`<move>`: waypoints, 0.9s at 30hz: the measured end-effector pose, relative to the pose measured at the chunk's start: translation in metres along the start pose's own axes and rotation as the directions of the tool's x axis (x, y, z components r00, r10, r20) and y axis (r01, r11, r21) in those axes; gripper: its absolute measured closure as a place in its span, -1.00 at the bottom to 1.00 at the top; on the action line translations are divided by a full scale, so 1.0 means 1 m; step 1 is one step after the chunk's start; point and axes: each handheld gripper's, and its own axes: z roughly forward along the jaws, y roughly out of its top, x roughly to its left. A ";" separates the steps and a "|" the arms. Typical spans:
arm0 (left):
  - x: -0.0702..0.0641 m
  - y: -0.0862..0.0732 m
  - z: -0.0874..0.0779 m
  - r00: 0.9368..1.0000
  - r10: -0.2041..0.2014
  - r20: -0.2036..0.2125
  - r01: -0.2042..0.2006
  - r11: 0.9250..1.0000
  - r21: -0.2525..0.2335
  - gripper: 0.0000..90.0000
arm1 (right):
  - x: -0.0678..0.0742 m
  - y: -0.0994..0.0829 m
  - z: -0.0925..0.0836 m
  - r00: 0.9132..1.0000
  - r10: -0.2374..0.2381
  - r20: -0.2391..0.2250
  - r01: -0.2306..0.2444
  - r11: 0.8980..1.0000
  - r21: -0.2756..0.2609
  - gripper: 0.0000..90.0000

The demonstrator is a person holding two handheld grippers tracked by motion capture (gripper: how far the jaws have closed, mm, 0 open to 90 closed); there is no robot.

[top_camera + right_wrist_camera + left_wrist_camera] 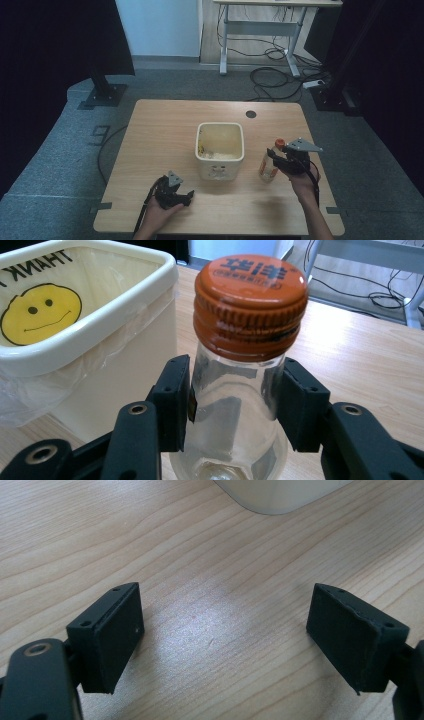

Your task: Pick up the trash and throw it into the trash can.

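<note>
My left gripper (176,194) rests low near the front edge of the wooden tabletop (160,130), its jaws spread wide apart with nothing but bare wood between them, and the rounded base of the cream bin (280,495) sits just beyond. My right gripper (234,400) is clamped on the neck of a clear bottle (232,425) just under its orange cap (250,305), holding it upright close beside the bin's right side. The bin (220,150) stands mid-table, lined with a thin plastic bag, a yellow smiley face printed on its inner wall; past the table's far edge, cables (275,75) lie on the grey floor.
</note>
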 end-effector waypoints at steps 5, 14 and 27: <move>0.000 0.000 0.000 1.000 0.001 0.001 -0.001 1.000 0.000 -0.66 | 0.001 0.000 0.000 1.000 -0.001 0.004 0.001 1.000 0.000 0.16; 0.000 0.000 0.000 1.000 0.001 0.001 -0.001 1.000 0.000 -0.66 | 0.003 0.006 -0.005 1.000 0.005 -0.022 -0.005 1.000 -0.014 0.17; 0.000 0.000 0.000 1.000 0.000 0.003 0.000 1.000 0.001 -0.66 | 0.013 0.021 -0.020 0.999 -0.017 -0.037 0.015 0.998 -0.063 0.17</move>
